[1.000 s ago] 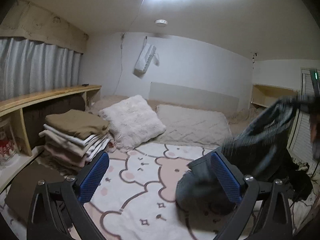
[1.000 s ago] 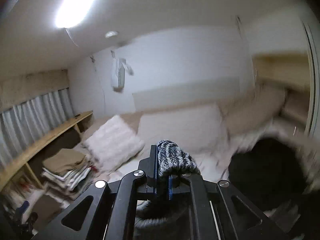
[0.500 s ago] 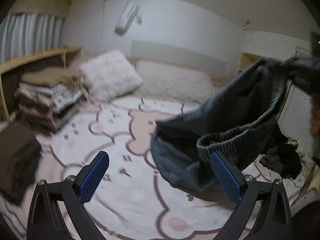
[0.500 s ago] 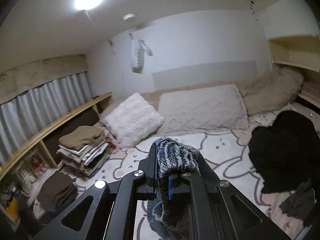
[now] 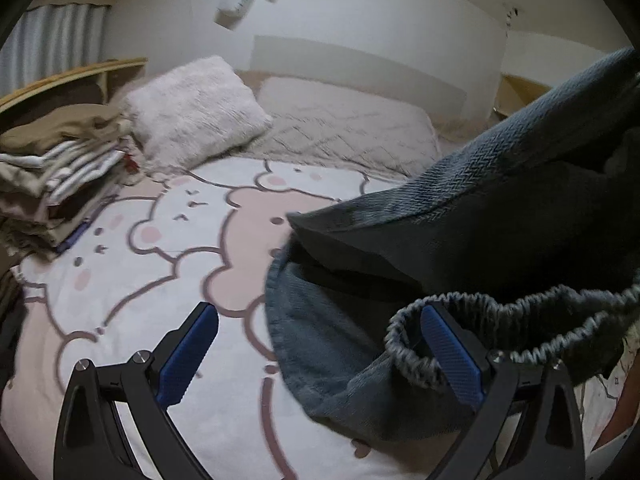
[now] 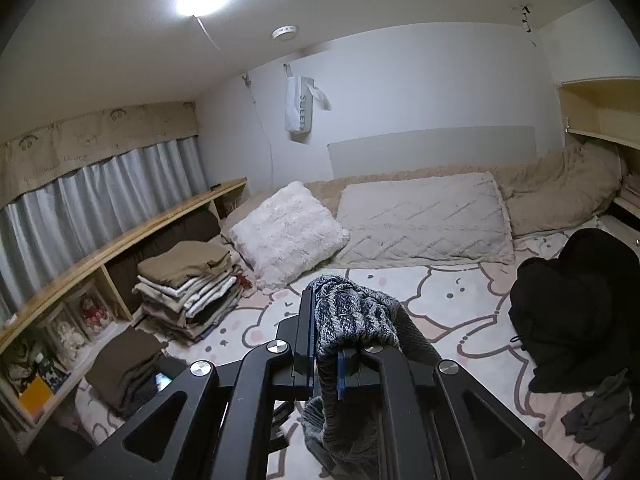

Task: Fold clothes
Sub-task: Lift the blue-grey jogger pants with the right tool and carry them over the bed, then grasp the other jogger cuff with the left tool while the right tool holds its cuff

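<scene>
Wooden shelf (image 6: 120, 240) runs along the bed's left edge, and right below it we've got the stack of folded clothes (image 6: 188, 300) sitting on the bear-print sheet (image 5: 168, 240), with a brown folded piece (image 6: 124, 360) nearer the front corner. Moving right, the fluffy pillow (image 6: 288, 232) and the quilted pillow (image 6: 424, 220) line the head edge.

Middle of the bed: our left gripper (image 5: 320, 364) has its jaws wide apart, nothing pinched, though the right pad sits just inside the elastic waistband (image 5: 520, 308) of the grey knit pants (image 5: 480, 208). Those pants hang in the air, lower end pooling on the sheet. Our right gripper (image 6: 326, 344) has its jaws together, clamped on a bunch of that same grey knit.

Far right, a black clothes heap (image 6: 576, 308) waits by the bed's right edge.

What worries us: the waistband is gathered and floppy, so if the left jaws close now we'd probably grab one layer only, or snag the elastic around the finger. Then the pants would spread crooked and the fold goes lopsided.
</scene>
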